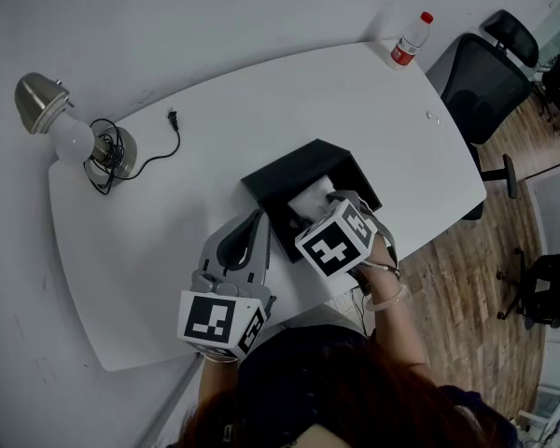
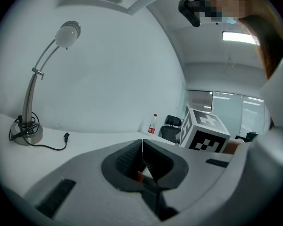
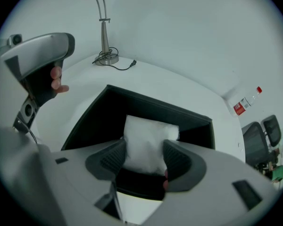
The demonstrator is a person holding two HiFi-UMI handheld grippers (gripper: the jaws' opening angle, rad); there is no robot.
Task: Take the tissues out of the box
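Observation:
A black open-topped box (image 1: pixel 303 168) stands near the front edge of the white table (image 1: pixel 215 110). A white tissue pack (image 1: pixel 310 198) sticks up inside it. My right gripper (image 1: pixel 329 202) reaches into the box from the front. In the right gripper view the tissue pack (image 3: pixel 148 140) fills the gap between both pads, and the right gripper (image 3: pixel 146 157) is shut on it inside the box (image 3: pixel 104 114). Left of the box, my left gripper (image 1: pixel 257 220) hovers over the table, shut and empty; in its own view the left gripper (image 2: pixel 142 147) has its pads meeting.
A desk lamp (image 1: pixel 61 129) with a coiled cord and loose plug (image 1: pixel 173 118) stands at the table's far left. A small bottle with a red cap (image 1: pixel 411 40) sits at the far right corner. A black office chair (image 1: pixel 481 77) stands beyond the table's right edge.

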